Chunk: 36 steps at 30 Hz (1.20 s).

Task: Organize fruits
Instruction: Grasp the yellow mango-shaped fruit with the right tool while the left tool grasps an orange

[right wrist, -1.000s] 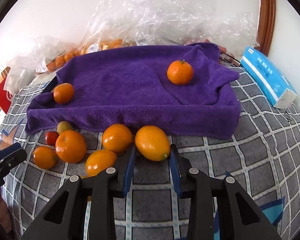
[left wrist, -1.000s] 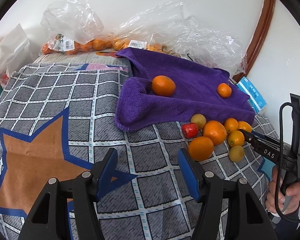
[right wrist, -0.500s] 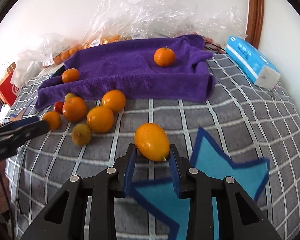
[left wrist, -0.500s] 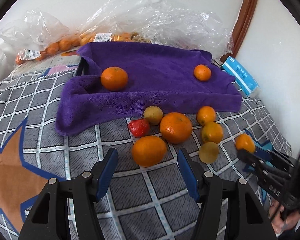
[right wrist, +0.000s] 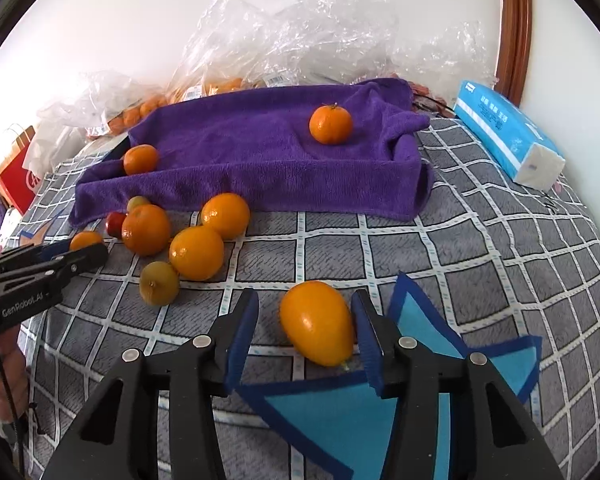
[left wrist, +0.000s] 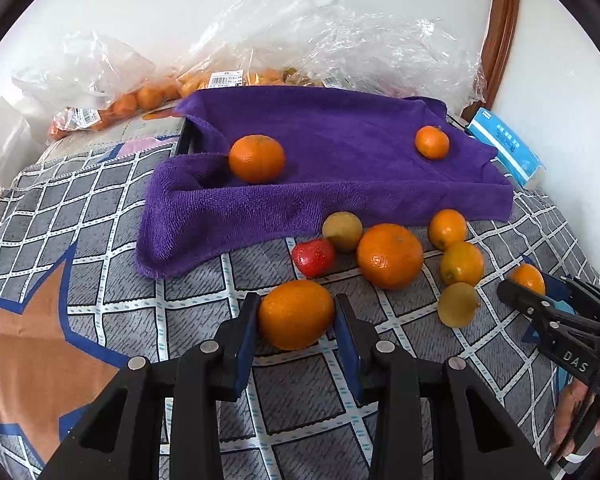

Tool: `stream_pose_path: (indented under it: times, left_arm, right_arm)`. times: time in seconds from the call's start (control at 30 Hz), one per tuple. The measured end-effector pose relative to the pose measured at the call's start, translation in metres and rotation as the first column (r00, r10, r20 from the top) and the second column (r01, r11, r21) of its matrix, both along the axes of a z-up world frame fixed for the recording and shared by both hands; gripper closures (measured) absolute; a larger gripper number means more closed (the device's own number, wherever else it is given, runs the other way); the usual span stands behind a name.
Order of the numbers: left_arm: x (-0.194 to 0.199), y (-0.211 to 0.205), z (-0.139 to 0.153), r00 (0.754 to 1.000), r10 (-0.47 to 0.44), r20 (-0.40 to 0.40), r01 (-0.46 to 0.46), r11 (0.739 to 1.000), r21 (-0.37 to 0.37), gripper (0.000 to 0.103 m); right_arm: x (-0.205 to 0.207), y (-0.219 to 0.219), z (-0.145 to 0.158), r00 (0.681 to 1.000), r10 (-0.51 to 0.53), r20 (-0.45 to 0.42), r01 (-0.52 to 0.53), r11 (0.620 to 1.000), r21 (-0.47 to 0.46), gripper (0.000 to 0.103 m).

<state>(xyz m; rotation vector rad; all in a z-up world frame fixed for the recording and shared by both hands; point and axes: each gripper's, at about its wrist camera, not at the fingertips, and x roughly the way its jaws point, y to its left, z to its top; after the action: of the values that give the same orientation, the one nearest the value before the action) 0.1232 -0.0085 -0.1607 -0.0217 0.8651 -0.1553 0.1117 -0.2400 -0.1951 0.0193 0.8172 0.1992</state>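
Left wrist view: your left claw (left wrist: pixel 296 320) has just been closing and its blue pads now press both sides of an orange (left wrist: pixel 295 314) lying on the checked cloth (left wrist: pixel 100 240); lift it straight up before swinging toward the purple towel (left wrist: pixel 340 168), so you clear the strawberry (left wrist: pixel 313 257) just beyond. Your right claw (right wrist: pixel 306 336) has just been opening; the oval yellow-orange fruit (right wrist: pixel 318 322) lies loose between its jaws, touching only the right pad.

1. Towel (left wrist: pixel 340 160): purple.
2. Blanket (left wrist: pixel 100 216): grey, white grid lines, brown star (left wrist: pixel 32 344) outlined blue.
3. Strawberry (left wrist: pixel 313 257): red.
4. Tissue pack (right wrist: pixel 504 132): light blue.
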Motion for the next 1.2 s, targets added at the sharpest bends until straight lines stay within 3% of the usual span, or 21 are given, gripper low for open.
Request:
stream_pose_path:
  times: [0.3,0.4,0.47,0.63,0.67,0.73,0.83,1.1,1.2]
  left_arm:
    - [0.0,0.004,-0.001,1.0,-0.012,-0.003,0.012,0.999,-0.049,0.065]
    - [0.0,0.007,-0.001,1.0,-0.013,-0.003,0.012,0.997,-0.082,0.063]
    - [0.0,0.01,-0.001,1.0,-0.023,-0.004,0.023,0.993,-0.112,0.058]
    - [0.0,0.005,-0.001,1.0,-0.027,-0.003,0.026,0.994,-0.102,0.057]
    - [0.001,0.006,-0.001,1.0,-0.026,-0.003,0.026,0.994,-0.107,0.057]
    - [0.0,0.009,-0.001,1.0,-0.016,0.0,0.015,0.992,-0.122,0.07]
    - [-0.001,0.017,-0.001,1.0,-0.004,0.005,0.005,0.983,-0.183,0.069]
    - [-0.011,0.016,0.009,0.997,-0.002,0.078,0.016,0.982,-0.186,0.069]
    - [-0.012,0.018,0.012,0.996,-0.019,0.084,0.038,0.973,-0.229,0.069]
  right_arm:
    - [0.001,-0.003,-0.003,1.0,0.001,-0.01,-0.001,1.0,0.007,0.056]
    - [0.001,0.003,-0.002,1.0,0.007,-0.007,-0.007,0.999,-0.037,0.059]
    - [0.0,0.002,-0.002,1.0,0.007,-0.006,-0.007,0.999,-0.038,0.069]
    - [0.001,-0.002,-0.003,1.0,-0.018,-0.013,0.018,0.999,-0.031,0.07]
    - [0.001,-0.002,-0.002,1.0,-0.018,-0.013,0.018,0.999,-0.031,0.07]
    - [0.0,-0.001,-0.002,1.0,-0.017,-0.007,0.017,0.999,-0.037,0.07]
    - [-0.005,0.002,0.002,1.0,-0.009,0.024,0.01,0.999,-0.041,0.07]
    - [-0.01,-0.004,0.008,0.998,-0.004,0.063,0.004,1.0,0.002,0.07]
    - [-0.011,-0.007,0.01,0.997,-0.007,0.071,0.005,1.0,0.021,0.07]
